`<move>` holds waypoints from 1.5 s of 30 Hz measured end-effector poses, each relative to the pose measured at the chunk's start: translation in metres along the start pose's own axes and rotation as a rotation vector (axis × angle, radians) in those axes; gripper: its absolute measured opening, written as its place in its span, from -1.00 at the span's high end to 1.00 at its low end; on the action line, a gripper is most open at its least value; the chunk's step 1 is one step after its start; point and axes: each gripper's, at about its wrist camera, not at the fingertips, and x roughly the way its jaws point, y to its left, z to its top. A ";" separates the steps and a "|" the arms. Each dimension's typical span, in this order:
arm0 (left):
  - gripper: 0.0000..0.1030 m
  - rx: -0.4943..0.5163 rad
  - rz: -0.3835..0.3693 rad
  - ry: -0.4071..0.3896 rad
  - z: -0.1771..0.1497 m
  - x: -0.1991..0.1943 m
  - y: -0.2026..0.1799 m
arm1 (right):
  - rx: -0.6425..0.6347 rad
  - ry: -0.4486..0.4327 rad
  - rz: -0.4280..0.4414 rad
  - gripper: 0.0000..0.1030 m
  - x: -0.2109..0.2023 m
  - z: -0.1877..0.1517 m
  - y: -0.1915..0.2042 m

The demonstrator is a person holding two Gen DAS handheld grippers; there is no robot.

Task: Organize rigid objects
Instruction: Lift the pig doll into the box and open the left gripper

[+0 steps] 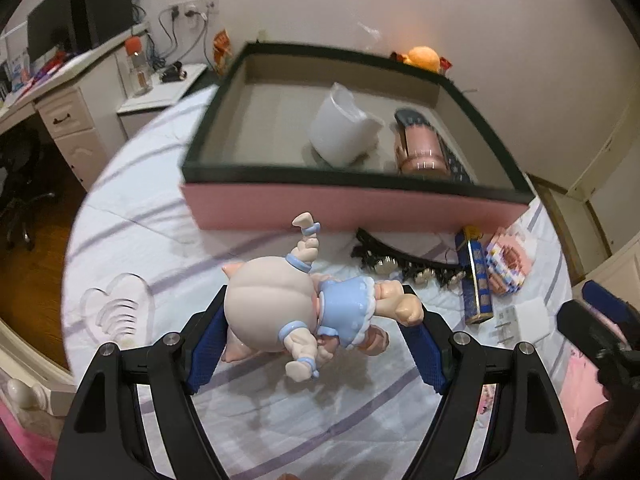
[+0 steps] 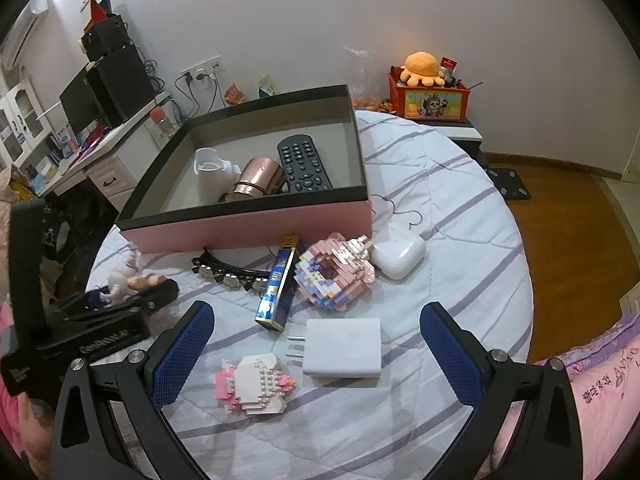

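A doll figurine (image 1: 272,304) in a blue dress lies sideways between the blue pads of my left gripper (image 1: 316,294), which is shut on it just above the striped bedsheet. Right behind it stands the pink box (image 1: 352,210) with a black rim, holding a white cup (image 1: 344,132), a pink cup (image 1: 420,148) and a remote (image 2: 304,164). My right gripper (image 2: 316,312) hangs open over a white charger (image 2: 344,346) and a pink-white block figure (image 2: 256,384). In the right wrist view the left gripper (image 2: 120,300) shows at the left with the doll.
In front of the box lie a black studded headband (image 2: 228,270), a blue tin (image 2: 278,288), a block donut (image 2: 336,272) and a white earbud case (image 2: 398,254). A clear heart-shaped piece (image 1: 116,312) lies left. The bed edge drops to wooden floor (image 2: 568,220) at the right.
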 end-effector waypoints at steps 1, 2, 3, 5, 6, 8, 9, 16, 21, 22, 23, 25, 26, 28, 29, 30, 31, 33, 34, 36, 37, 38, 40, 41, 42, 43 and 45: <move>-0.56 -0.002 0.002 -0.014 0.002 -0.007 0.001 | -0.004 -0.002 0.002 -1.00 0.000 0.001 0.002; -0.56 -0.002 0.004 -0.022 0.005 -0.010 0.001 | -0.010 -0.005 0.005 -1.00 0.000 0.004 0.004; -0.56 -0.001 0.005 -0.040 0.010 -0.017 0.001 | -0.016 -0.010 0.007 -1.00 0.000 0.006 0.006; -0.56 0.002 0.003 -0.063 0.019 -0.026 0.002 | -0.025 -0.019 0.009 -1.00 -0.001 0.011 0.009; -0.56 0.005 0.004 -0.076 0.024 -0.030 0.003 | -0.030 -0.026 0.011 -1.00 -0.001 0.016 0.010; -0.56 0.013 0.009 -0.105 0.039 -0.033 0.003 | -0.036 -0.039 0.012 -1.00 -0.001 0.023 0.013; -0.56 0.014 0.012 -0.116 0.047 -0.033 0.003 | -0.042 -0.048 0.012 -1.00 -0.001 0.029 0.014; -0.56 0.010 0.032 -0.140 0.096 -0.006 0.010 | -0.059 -0.101 0.012 -1.00 0.007 0.067 0.019; -0.56 0.004 0.037 -0.097 0.113 0.033 0.016 | -0.053 -0.098 0.004 -1.00 0.024 0.084 0.018; -0.56 0.004 0.038 -0.090 0.113 0.039 0.017 | -0.052 -0.094 0.002 -1.00 0.028 0.086 0.018; -0.56 0.001 0.037 -0.072 0.114 0.049 0.018 | -0.051 -0.089 0.000 -1.00 0.031 0.087 0.017; -0.56 0.001 0.038 -0.058 0.115 0.059 0.018 | -0.051 -0.080 -0.004 -1.00 0.037 0.091 0.016; -0.57 0.007 0.039 -0.070 0.115 0.059 0.017 | -0.052 -0.076 -0.007 -1.00 0.040 0.092 0.016; -0.58 0.012 0.038 -0.074 0.116 0.060 0.015 | -0.050 -0.067 -0.013 -1.00 0.044 0.093 0.016; -0.61 0.017 0.045 -0.078 0.117 0.059 0.014 | -0.048 -0.062 -0.014 -1.00 0.046 0.092 0.016; -0.62 0.020 0.055 -0.082 0.117 0.059 0.014 | -0.046 -0.057 -0.014 -1.00 0.048 0.092 0.016; -0.69 0.021 0.070 -0.083 0.117 0.059 0.014 | -0.045 -0.054 -0.014 -1.00 0.049 0.092 0.016; -0.78 0.021 0.069 -0.083 0.116 0.059 0.016 | -0.047 -0.055 -0.015 -1.00 0.047 0.091 0.017; -0.80 0.019 0.062 -0.086 0.116 0.058 0.017 | -0.048 -0.056 -0.015 -1.00 0.046 0.090 0.018; -0.86 0.020 0.055 -0.099 0.114 0.051 0.016 | -0.049 -0.059 -0.016 -1.00 0.043 0.088 0.019; -0.88 0.022 0.055 -0.105 0.113 0.048 0.016 | -0.049 -0.059 -0.017 -1.00 0.041 0.088 0.020; -0.95 0.028 0.066 -0.117 0.111 0.042 0.014 | -0.049 -0.061 -0.016 -1.00 0.040 0.087 0.020; -1.00 0.035 0.083 -0.138 0.109 0.033 0.013 | -0.048 -0.067 -0.014 -1.00 0.035 0.085 0.020; -1.00 0.039 0.089 -0.151 0.107 0.025 0.012 | -0.047 -0.070 -0.012 -1.00 0.032 0.084 0.020; -1.00 0.041 0.092 -0.156 0.106 0.020 0.012 | -0.047 -0.074 -0.009 -1.00 0.028 0.082 0.021; -1.00 0.044 0.097 -0.163 0.103 0.014 0.011 | -0.046 -0.079 -0.007 -1.00 0.024 0.080 0.021; -1.00 0.047 0.107 -0.175 0.098 0.003 0.010 | -0.046 -0.085 -0.004 -1.00 0.017 0.077 0.022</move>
